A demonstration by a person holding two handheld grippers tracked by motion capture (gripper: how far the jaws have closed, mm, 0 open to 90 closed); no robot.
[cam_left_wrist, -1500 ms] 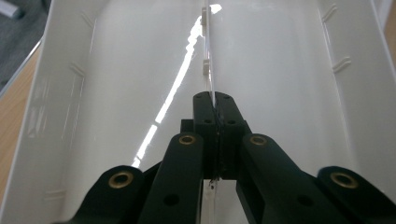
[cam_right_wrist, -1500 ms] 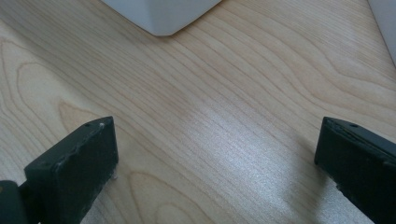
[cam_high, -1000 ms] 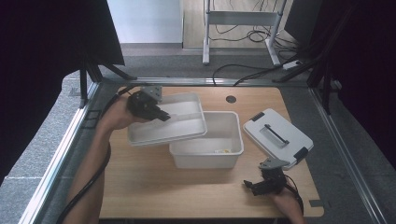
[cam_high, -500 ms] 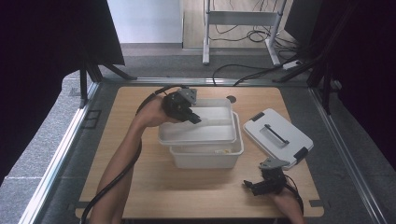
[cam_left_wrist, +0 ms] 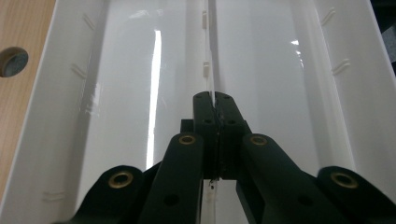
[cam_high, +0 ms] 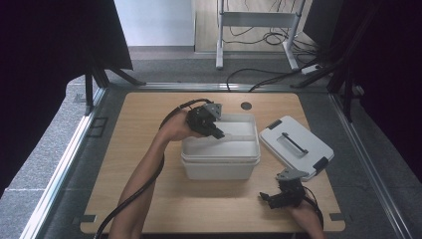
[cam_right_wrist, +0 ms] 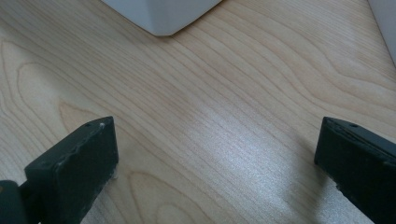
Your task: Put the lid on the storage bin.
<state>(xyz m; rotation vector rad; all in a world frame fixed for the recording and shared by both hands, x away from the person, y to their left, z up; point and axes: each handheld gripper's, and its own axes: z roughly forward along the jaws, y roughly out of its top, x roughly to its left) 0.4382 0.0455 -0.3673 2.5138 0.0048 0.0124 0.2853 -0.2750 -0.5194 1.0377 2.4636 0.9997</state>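
Left gripper (cam_high: 215, 133) clamped on centre rib of white plastic insert tray (cam_high: 226, 144); tray sits on rim of white rectangular plastic bin (cam_high: 219, 168) at desk (cam_high: 149, 129) centre, long axis 9–3 o'clock. Right gripper (cam_high: 271, 198), jaws wide and empty, rests on desk at 5 o'clock of bin. White rectangular lid with black handle (cam_high: 295, 146) lies beside bin at 3 o'clock, clear of tray.

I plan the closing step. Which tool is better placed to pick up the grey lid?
Likely right: the right tool rests open just beside the grey lid, while the left tool is shut on the white tray.
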